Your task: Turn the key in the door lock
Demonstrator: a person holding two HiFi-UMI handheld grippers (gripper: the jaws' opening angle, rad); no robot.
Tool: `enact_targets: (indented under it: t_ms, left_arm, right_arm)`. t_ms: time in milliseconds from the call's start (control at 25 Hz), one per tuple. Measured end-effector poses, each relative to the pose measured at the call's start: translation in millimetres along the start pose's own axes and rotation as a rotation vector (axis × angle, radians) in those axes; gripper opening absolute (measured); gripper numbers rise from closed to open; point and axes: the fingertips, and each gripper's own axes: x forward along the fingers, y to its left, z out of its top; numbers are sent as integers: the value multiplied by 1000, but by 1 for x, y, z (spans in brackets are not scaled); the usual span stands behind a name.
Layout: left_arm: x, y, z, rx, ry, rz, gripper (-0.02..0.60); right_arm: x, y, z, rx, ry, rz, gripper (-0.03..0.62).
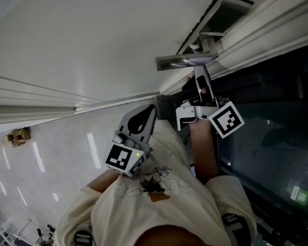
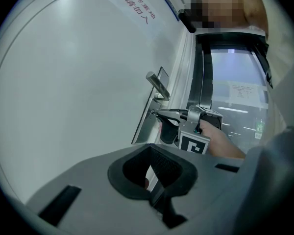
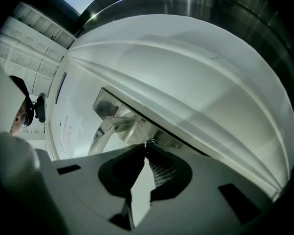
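Observation:
The white door carries a metal lever handle over a steel lock plate. My right gripper points at the plate just under the handle. Its tips sit against the lock. In the right gripper view the right gripper has its tips drawn together to a thin slit on a small metal bit, the key's head; the key's blade is hidden. The lever lies just beyond. My left gripper hangs back near the person's chest, shut and empty, and touches nothing.
A dark glass panel in a black frame stands right of the door. The white door frame runs between them. Tiled floor lies below, with a small brown object on it. Printed signs are on the door.

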Motion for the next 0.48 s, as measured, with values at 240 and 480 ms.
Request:
enact_targets:
  t_ms: [240,480]
  left_arm:
    - [2,-5,-1,7,4,-22,5]
    - [5,-8,-2,10,8,-31,5]
  right_arm:
    - [0,0,-1,22,-4,7,31]
    - [0,-3,-1,123,-10,43,38]
